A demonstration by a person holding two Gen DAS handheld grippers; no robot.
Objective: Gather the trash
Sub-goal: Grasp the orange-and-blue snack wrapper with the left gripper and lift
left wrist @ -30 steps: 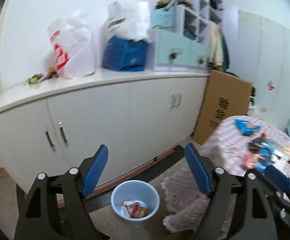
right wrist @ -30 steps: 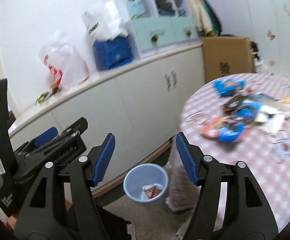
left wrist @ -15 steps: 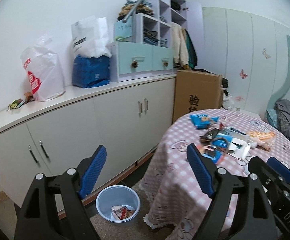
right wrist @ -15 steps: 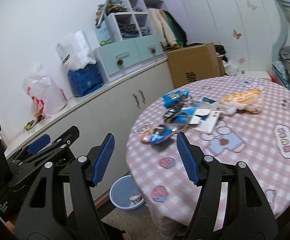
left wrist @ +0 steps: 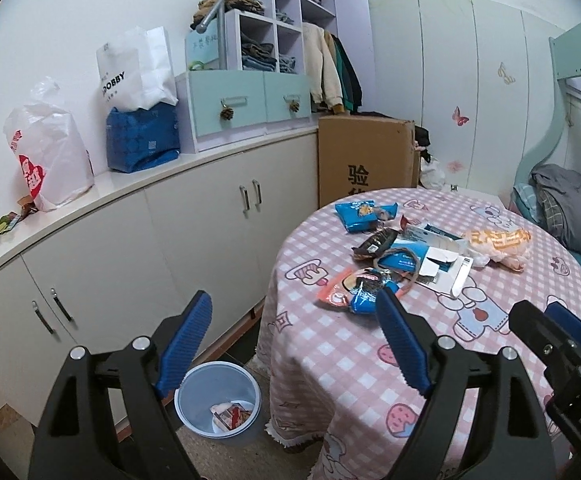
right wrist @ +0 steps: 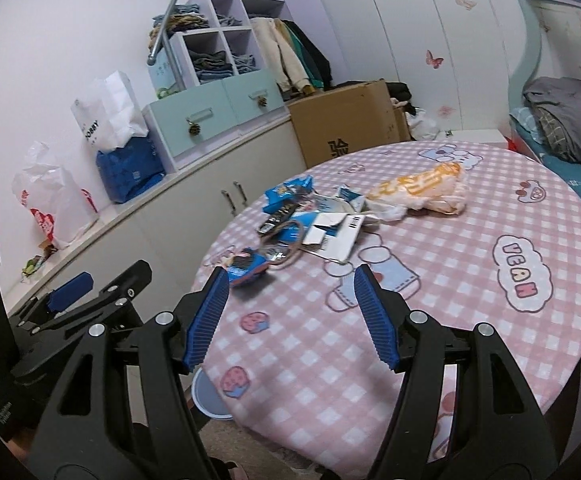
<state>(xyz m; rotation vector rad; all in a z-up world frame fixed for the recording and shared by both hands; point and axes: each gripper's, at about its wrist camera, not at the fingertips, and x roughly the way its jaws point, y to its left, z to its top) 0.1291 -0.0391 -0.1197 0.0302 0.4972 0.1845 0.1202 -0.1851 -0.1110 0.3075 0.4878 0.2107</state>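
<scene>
Several pieces of trash lie on the round table with the pink checked cloth (left wrist: 330, 344): a blue snack wrapper (left wrist: 360, 212), a dark wrapper (left wrist: 376, 242), an orange-and-blue wrapper (left wrist: 354, 288), torn blue-white packaging (left wrist: 434, 260) and an orange plastic bag (left wrist: 498, 242). The same pile shows in the right wrist view (right wrist: 310, 224). A light blue bin (left wrist: 218, 408) with some trash inside stands on the floor beside the table. My left gripper (left wrist: 294, 344) is open and empty, above the table's near left edge. My right gripper (right wrist: 288, 316) is open and empty over the table.
A long white cabinet (left wrist: 130, 240) runs along the wall with plastic bags (left wrist: 46, 148), a blue bag (left wrist: 142, 138) and a drawer unit (left wrist: 250, 104) on top. A cardboard box (left wrist: 364, 160) stands behind the table. A bed (left wrist: 570, 208) is at the right.
Both grippers have swung from the bin and cabinet toward the table; the trash pile is now nearer and ahead. Both stayed open and empty.
</scene>
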